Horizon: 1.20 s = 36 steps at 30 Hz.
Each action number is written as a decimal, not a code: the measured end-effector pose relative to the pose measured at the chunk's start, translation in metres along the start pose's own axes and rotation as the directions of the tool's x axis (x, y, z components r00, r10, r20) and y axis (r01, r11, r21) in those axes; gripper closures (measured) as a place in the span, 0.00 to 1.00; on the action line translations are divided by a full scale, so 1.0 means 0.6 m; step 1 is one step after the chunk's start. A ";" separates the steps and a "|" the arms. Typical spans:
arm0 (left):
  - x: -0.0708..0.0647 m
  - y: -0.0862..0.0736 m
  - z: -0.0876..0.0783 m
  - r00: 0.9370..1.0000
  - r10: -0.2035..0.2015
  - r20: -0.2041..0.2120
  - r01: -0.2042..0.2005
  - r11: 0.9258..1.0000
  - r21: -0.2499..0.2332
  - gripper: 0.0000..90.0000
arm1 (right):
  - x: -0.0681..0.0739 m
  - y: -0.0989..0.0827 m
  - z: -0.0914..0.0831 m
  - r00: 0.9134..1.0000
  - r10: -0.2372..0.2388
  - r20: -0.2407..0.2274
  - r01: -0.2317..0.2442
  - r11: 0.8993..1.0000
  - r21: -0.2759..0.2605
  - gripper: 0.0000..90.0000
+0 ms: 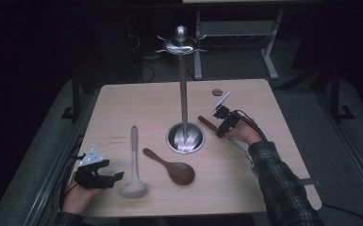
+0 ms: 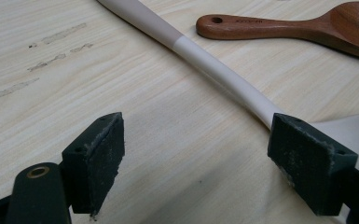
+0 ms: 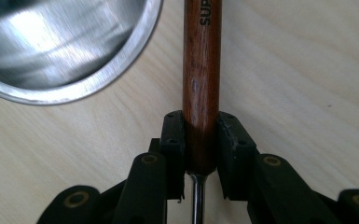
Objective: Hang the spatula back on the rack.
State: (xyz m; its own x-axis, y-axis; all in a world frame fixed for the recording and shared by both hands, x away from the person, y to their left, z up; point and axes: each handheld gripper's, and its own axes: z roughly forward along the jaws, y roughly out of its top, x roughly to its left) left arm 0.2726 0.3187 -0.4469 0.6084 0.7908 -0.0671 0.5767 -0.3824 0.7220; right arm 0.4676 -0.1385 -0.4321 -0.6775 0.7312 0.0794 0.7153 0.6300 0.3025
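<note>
Dark room all around, and a pale wooden worktop [image 1: 245, 188] is sitting lit in the middle of the frame. At centre a steel utensil stand [image 1: 185, 136] is rising from its round dish base, its hooked crown reaching the upper middle of the high view.

Right of that base, the right gripper [image 1: 222, 123] is resting low on the worktop, and its fingers [image 3: 172, 140] are pressing in from both sides on the dark wooden handle [image 3: 201, 74] of a utensil lying on the wood. In the right gripper view the handle is running straight up the frame, with a thin metal shank showing below the fingers and the stand's shiny rim curving across the upper left.

Down at lower left, the left gripper [image 1: 115, 179] is lying with its fingers [image 2: 95, 161] standing wide apart, nothing between them. Just right of it a cream ladle [image 1: 133, 181] is lying flat, its handle pointing up the frame, and a brown wooden spoon [image 1: 172, 167] is lying to its right.
</note>
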 end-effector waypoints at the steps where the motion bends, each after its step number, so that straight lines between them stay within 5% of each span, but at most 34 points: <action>1: 0.000 0.000 0.000 1.000 0.003 -0.001 -0.003 1.000 0.002 0.20 | -0.001 -0.002 -0.010 1.000 0.014 -0.006 -0.014 1.000 -0.026 0.82; 9: 0.000 0.000 0.000 1.000 0.002 -0.002 -0.002 1.000 0.003 0.20 | -0.007 -0.018 -0.055 0.999 0.013 -0.040 -0.020 0.987 -0.162 0.82; 18: 0.002 -0.001 -0.001 1.000 0.001 -0.009 -0.001 1.000 0.003 0.20 | -0.012 -0.054 -0.103 0.998 0.034 -0.051 -0.049 0.948 -0.313 0.82; 19: 0.002 -0.001 -0.001 1.000 0.000 -0.009 0.000 1.000 0.003 0.20 | -0.009 -0.063 -0.115 0.998 0.040 -0.055 -0.057 0.933 -0.356 0.82; 20: 0.002 -0.001 -0.001 1.000 0.000 -0.009 0.000 1.000 0.003 0.20 | -0.009 -0.063 -0.115 0.998 0.040 -0.055 -0.057 0.933 -0.356 0.82; 21: 0.001 -0.001 -0.001 1.000 0.001 -0.009 -0.001 1.000 0.005 0.20 | -0.006 -0.071 -0.126 0.997 0.046 -0.060 -0.066 0.917 -0.393 0.82; 27: 0.002 -0.002 -0.001 1.000 -0.001 -0.012 0.001 1.000 0.006 0.20 | -0.001 -0.087 -0.151 0.998 0.040 -0.055 -0.061 0.879 -0.474 0.82; 28: 0.002 -0.002 -0.001 1.000 -0.002 -0.012 0.002 1.000 0.007 0.20 | 0.002 -0.091 -0.159 0.998 0.045 -0.054 -0.065 0.868 -0.492 0.82; 29: 0.002 -0.002 -0.001 1.000 -0.003 -0.013 0.003 1.000 0.007 0.20 | 0.004 -0.096 -0.169 0.998 0.035 -0.047 -0.055 0.847 -0.529 0.82; 30: 0.003 -0.002 -0.002 1.000 -0.002 -0.013 0.002 1.000 0.008 0.20 | 0.004 -0.096 -0.169 0.998 0.035 -0.047 -0.055 0.847 -0.529 0.82; 31: 0.002 -0.002 -0.002 1.000 0.000 -0.013 0.000 1.000 0.009 0.20 | 0.008 -0.102 -0.175 0.999 0.027 -0.041 -0.045 0.829 -0.557 0.82; 32: 0.002 -0.002 -0.002 1.000 0.000 -0.013 0.000 1.000 0.009 0.20 | 0.008 -0.102 -0.175 0.999 0.027 -0.041 -0.045 0.829 -0.557 0.82; 36: 0.002 -0.003 -0.003 1.000 0.000 -0.014 0.000 1.000 0.002 0.20 | 0.011 -0.118 -0.184 0.999 0.015 -0.047 -0.041 0.786 -0.617 0.82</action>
State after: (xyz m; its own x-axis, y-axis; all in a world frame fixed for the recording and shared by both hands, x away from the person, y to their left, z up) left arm 0.2714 0.3212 -0.4472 0.6011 0.7971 -0.0577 0.5777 -0.3834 0.7206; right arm 0.3935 -0.2071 -0.3483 -0.6740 0.7275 0.1286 0.4842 0.3035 0.8206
